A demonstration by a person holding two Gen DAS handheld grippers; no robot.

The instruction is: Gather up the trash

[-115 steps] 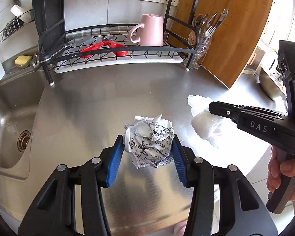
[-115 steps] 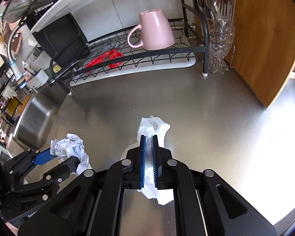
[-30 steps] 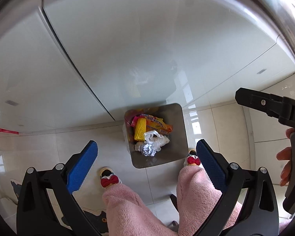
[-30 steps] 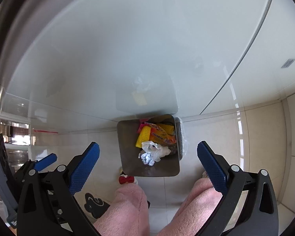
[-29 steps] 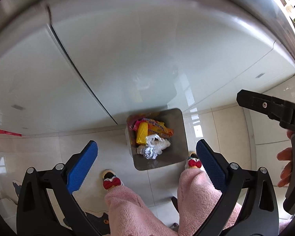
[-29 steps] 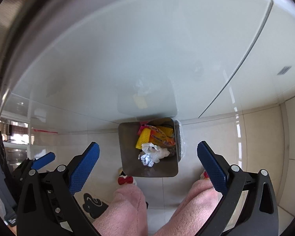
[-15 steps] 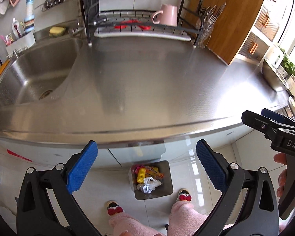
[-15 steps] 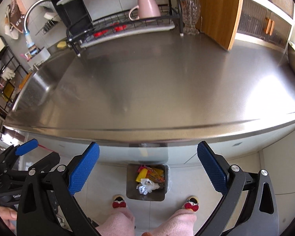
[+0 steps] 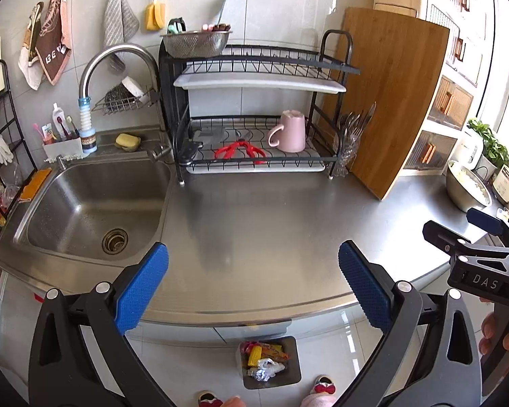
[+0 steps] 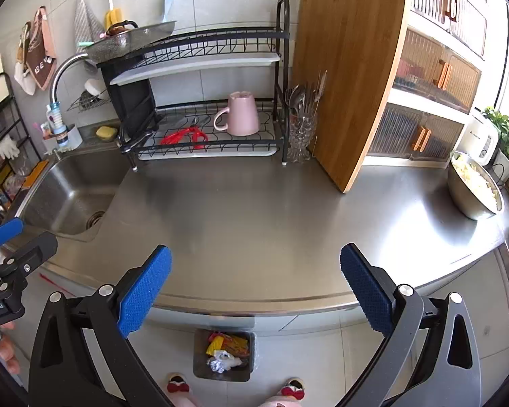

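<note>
My left tongs (image 9: 252, 283) and right tongs (image 10: 254, 285) both stand spread wide and hold nothing, above the near edge of the steel bench (image 9: 271, 224). The crumpled paper (image 9: 266, 369) lies in the trash bin (image 10: 200, 371) on the floor, below and near of both tongs, between my slippers. I see no litter on the bench; sink (image 9: 81, 203) left, cutting board (image 9: 393, 101) far right.

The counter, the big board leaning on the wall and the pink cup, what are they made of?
The counter looks like brushed steel: grey, with soft glare. The board looks like wood, maybe bamboo: brown with long stripes. The pink cup is probably glazed ceramic, smooth with a slight shine, though plastic is possible.
</note>
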